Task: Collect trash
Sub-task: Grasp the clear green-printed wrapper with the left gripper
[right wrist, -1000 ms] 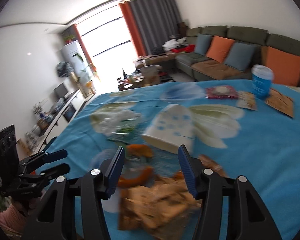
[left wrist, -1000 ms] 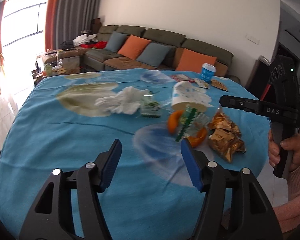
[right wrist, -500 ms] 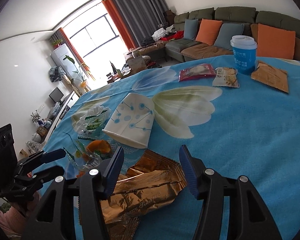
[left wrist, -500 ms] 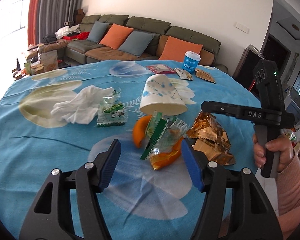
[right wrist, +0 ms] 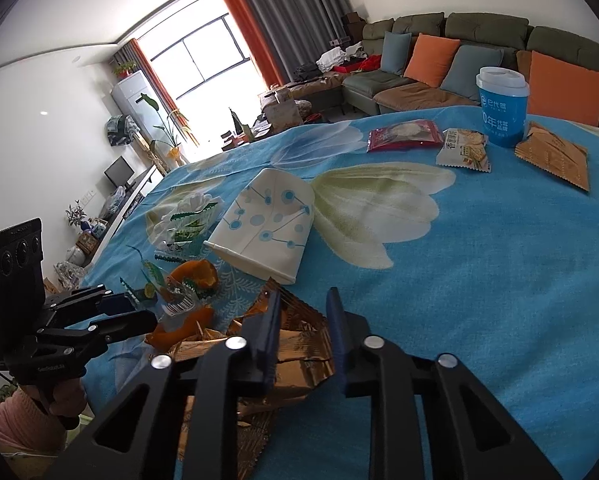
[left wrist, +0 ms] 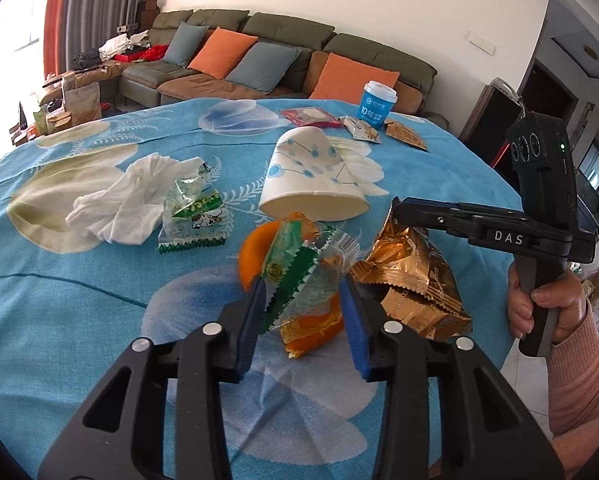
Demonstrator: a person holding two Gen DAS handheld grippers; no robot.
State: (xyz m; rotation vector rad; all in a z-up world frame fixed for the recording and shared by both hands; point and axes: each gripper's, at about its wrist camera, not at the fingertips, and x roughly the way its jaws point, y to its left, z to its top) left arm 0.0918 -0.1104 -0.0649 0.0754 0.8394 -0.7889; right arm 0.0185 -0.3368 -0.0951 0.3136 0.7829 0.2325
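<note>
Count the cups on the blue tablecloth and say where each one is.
2. The white paper cup with blue dots lies crushed on its side mid-table, behind the orange peel. The blue cup with a white lid stands upright at the far edge. Others may be hidden.

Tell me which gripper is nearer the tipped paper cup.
Right. The right gripper, closing around the gold wrapper, sits just short of the paper cup; the left gripper is farther back, closing around the green-edged wrapper.

Glossy gold foil wrapper (crinkled), matt tablecloth
</note>
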